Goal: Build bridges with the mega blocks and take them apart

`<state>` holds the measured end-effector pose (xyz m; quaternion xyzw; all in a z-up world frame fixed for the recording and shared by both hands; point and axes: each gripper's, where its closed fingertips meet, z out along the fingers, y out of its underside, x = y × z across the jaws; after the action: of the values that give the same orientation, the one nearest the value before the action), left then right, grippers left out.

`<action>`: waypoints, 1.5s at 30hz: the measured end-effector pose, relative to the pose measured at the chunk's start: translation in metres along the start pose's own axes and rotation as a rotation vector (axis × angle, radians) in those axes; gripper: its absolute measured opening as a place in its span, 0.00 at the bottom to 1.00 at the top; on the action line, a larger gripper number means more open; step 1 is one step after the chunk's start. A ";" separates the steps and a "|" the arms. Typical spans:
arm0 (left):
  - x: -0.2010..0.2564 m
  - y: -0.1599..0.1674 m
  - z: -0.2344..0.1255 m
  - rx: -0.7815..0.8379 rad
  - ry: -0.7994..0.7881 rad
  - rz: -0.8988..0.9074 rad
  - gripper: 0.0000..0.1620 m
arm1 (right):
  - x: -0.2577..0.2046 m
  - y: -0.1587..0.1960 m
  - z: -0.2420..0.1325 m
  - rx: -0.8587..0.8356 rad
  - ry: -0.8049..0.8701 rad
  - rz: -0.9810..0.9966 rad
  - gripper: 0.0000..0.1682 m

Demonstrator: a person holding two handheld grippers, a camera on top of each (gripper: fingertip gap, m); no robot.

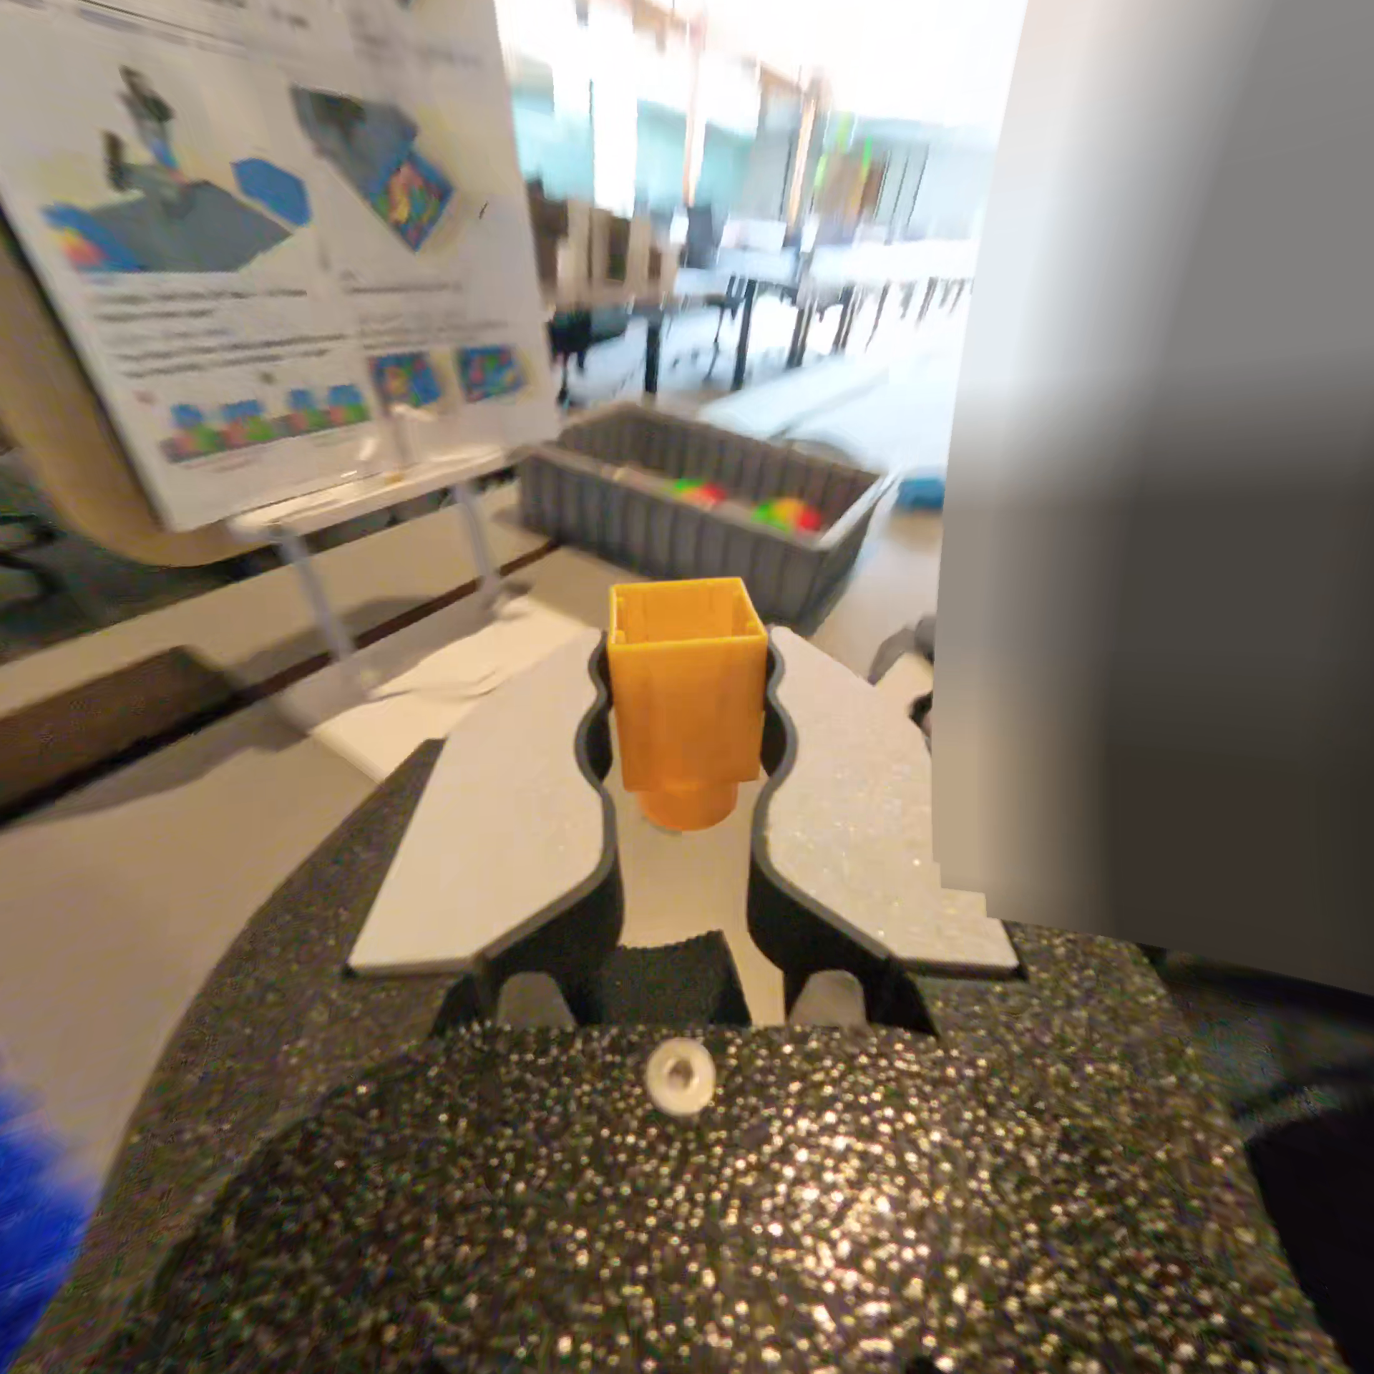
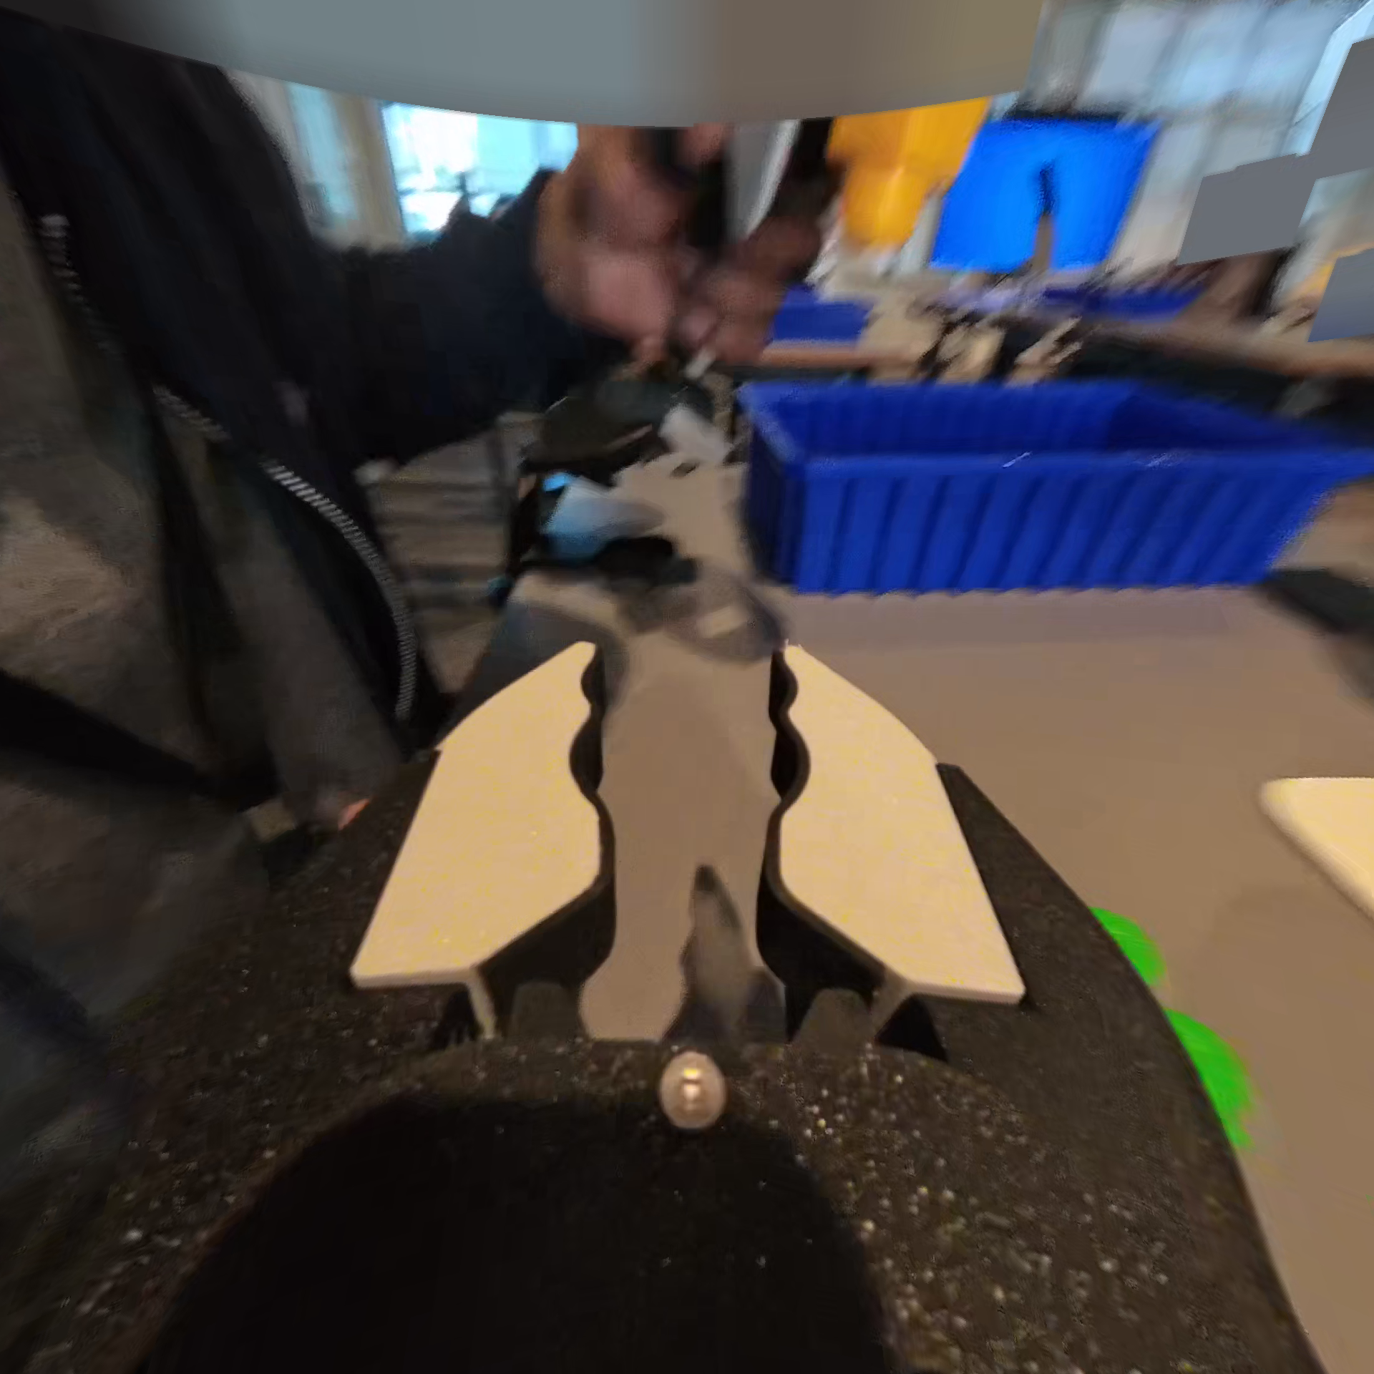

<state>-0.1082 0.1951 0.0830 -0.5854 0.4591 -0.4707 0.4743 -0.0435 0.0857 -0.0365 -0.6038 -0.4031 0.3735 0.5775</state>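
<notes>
An orange block [image 1: 688, 706], a single-stud piece, sits clamped between the white fingers [image 1: 513, 810] of the left gripper [image 1: 688, 691], lifted clear of the worktop [image 1: 149, 892]. It is held sideways, hollow underside facing away from the camera and stud pointing back toward the gripper body, the wavy inner faces of the jaws pressing its two flat sides, a grip that likely keeps the open socket free to seat on another block's stud.

Beyond it, toward the worktop's far edge, a grey bin [image 1: 699, 513] holds more blocks in green, red and yellow, blurred; the bin appears to be the supply or the return point. At the far left a propped instruction sheet [image 1: 275, 245] shows pictured builds, evidently placed there for reference.

The right gripper [image 2: 688, 669] hangs empty above the worktop, its jaws spread apart with bare grey surface showing between them. Green blocks [image 2: 1204, 1071] lie just beside its right flank, partly hidden. A blue bin [image 2: 1026, 491] stands near the far edge. The person's hand [image 2: 632, 245] shows blurred above, working the other gripper.
</notes>
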 end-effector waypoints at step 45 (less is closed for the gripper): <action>0.002 0.100 0.103 0.212 0.104 -0.301 0.28 | 0.061 0.051 -0.053 -1.157 -0.267 -0.356 0.21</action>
<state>-0.0148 0.1927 -0.0261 -0.5690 0.3381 -0.6117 0.4334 0.0317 0.1209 -0.0834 -0.6905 -0.7037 0.0647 0.1545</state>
